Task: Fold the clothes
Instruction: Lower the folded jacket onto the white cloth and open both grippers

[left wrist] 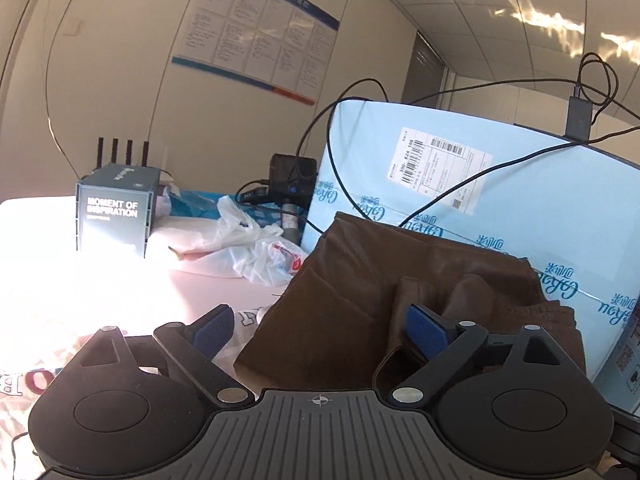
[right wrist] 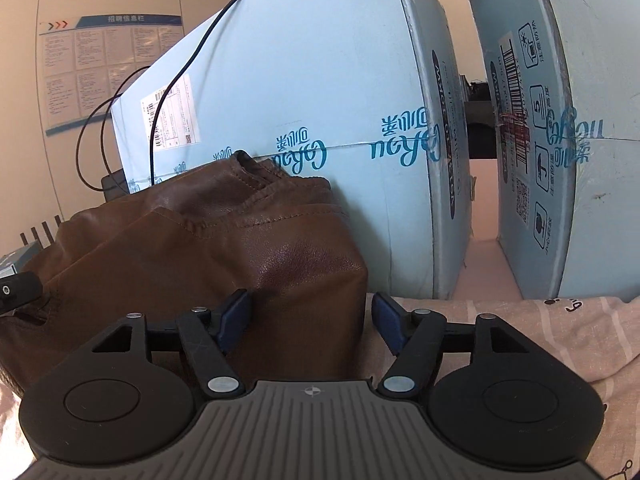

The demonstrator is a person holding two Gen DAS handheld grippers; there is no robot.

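Blue boxes (right wrist: 304, 92) back brown garment (right wrist: 192, 248) between open right tool (right wrist: 310, 322).

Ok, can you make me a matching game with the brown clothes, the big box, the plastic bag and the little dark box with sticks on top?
Things:
1. brown garment
2. big cardboard box
3. plastic bag
4. dark box with antennas

Descriptions:
A. light blue, with a cable draped over it
B. white and crumpled, lying on the table
C. folded, resting against the big box
D. has white words printed on its side

Pairs: 1-C, 2-A, 3-B, 4-D
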